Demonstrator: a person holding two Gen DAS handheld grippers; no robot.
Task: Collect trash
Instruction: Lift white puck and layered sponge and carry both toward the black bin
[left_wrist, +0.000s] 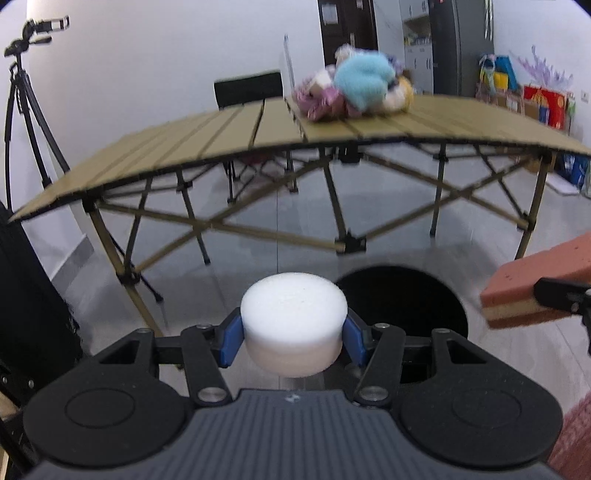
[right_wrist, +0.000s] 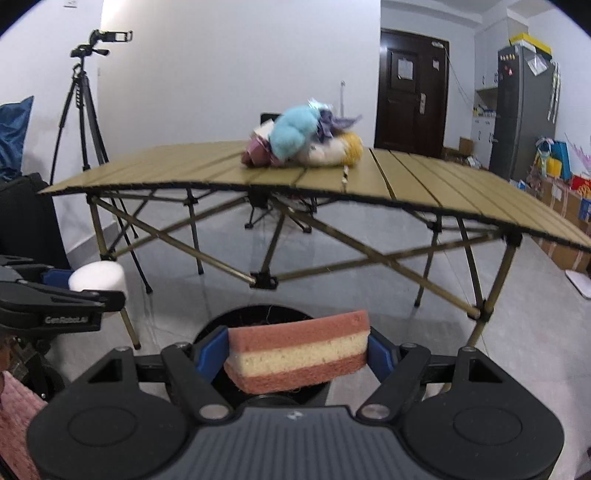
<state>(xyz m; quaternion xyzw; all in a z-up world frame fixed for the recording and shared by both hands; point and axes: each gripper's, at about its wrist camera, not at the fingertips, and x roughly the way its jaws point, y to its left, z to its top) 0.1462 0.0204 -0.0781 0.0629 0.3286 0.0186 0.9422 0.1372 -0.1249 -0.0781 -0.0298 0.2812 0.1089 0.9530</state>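
The left gripper (left_wrist: 293, 334) carries a white foam disc (left_wrist: 294, 319), its blue fingers (left_wrist: 232, 341) pinching the disc's curved side wall from 2 opposite sides, so the flat face looks upward and the round axis stands close to upright; a disc has no long axis across its face, which is likely why a side pinch anywhere on the rim serves. The right gripper (right_wrist: 297, 354) carries a layered sponge (right_wrist: 299, 352), pink over cream over pink, its fingers (right_wrist: 212, 356) pressed against the sponge's 2 short ends. That puts the sponge's long axis across the gripper, running left to right in the right wrist view, with the layers lying roughly level and the top edge bowed a little, probably from the squeeze. Both pieces hang in the air in front of the folding counter (right_wrist: 424, 192), not resting on anything, and each sits above or just beside the dark round opening of a black bin (left_wrist: 402, 291) on the floor; the sponge looks centred over it, the disc near its left rim. Held this low over the mouth, both seem ready to be dropped in. On the counter a heap of fluffy fabric scraps (right_wrist: 306, 138) lies well apart from both grippers.
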